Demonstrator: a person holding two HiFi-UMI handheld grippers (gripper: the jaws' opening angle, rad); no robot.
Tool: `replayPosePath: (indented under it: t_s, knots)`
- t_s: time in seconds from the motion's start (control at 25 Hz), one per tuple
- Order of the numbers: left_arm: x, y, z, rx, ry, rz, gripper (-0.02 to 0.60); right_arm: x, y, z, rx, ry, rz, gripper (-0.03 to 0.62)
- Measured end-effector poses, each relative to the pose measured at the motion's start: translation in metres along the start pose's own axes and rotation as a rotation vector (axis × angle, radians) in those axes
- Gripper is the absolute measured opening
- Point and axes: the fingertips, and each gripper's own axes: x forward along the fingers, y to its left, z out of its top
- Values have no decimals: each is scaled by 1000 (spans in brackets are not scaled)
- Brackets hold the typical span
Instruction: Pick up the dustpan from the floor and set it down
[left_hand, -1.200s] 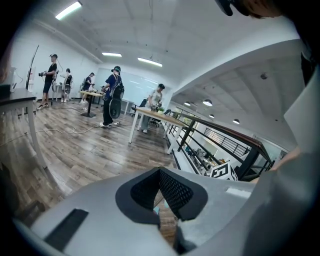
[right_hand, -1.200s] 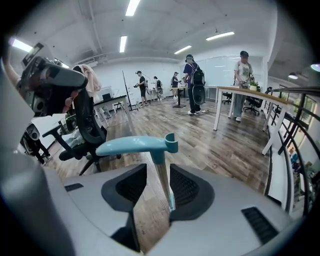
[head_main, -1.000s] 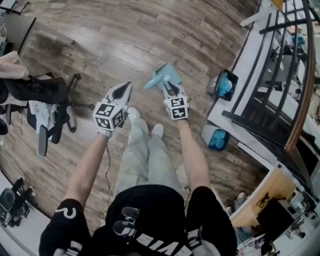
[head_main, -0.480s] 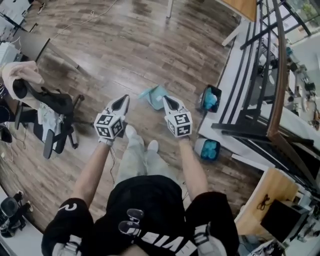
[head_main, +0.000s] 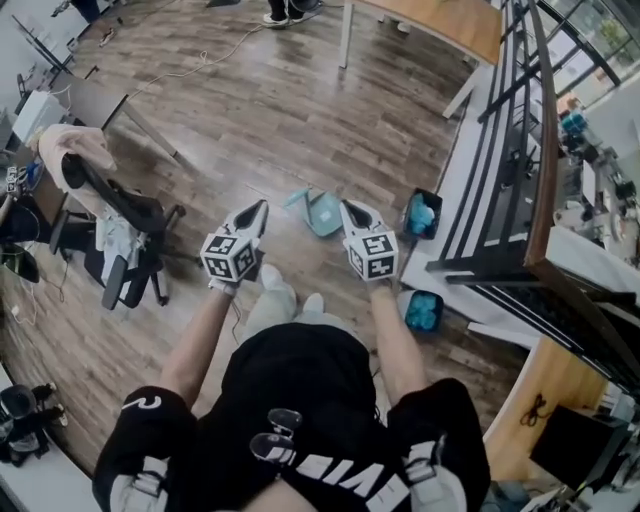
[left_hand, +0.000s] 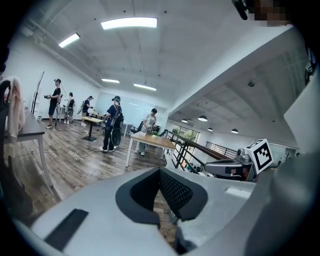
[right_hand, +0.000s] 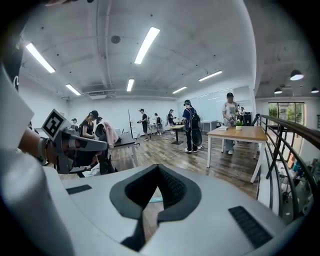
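I'm standing in a big open-plan office that doubles as a work floor. Wood-look planks (head_main: 260, 110) run wall to wall, and long strip lights (right_hand: 146, 45) hang from a white ceiling. A wheeled office chair (head_main: 125, 245) draped with clothes sits to my left. White-legged tables with wooden tops (right_hand: 240, 134) stand spaced out across the room. Several people (right_hand: 191, 125) stand working among them. A black metal railing (head_main: 500, 150) runs along my right side, with cluttered desks beyond it.

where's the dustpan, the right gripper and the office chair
dustpan (head_main: 322, 213), head view, on its teal pan part
right gripper (head_main: 351, 206), head view, at its jaw tips
office chair (head_main: 125, 208), head view, on its black upper part
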Motion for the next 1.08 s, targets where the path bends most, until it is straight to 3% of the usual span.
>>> replayPosePath:
  t_s: [1.08]
  knots:
    - [3,-25,9,38,7,-50,-3,-21,0,0,12,-8,-27,-5]
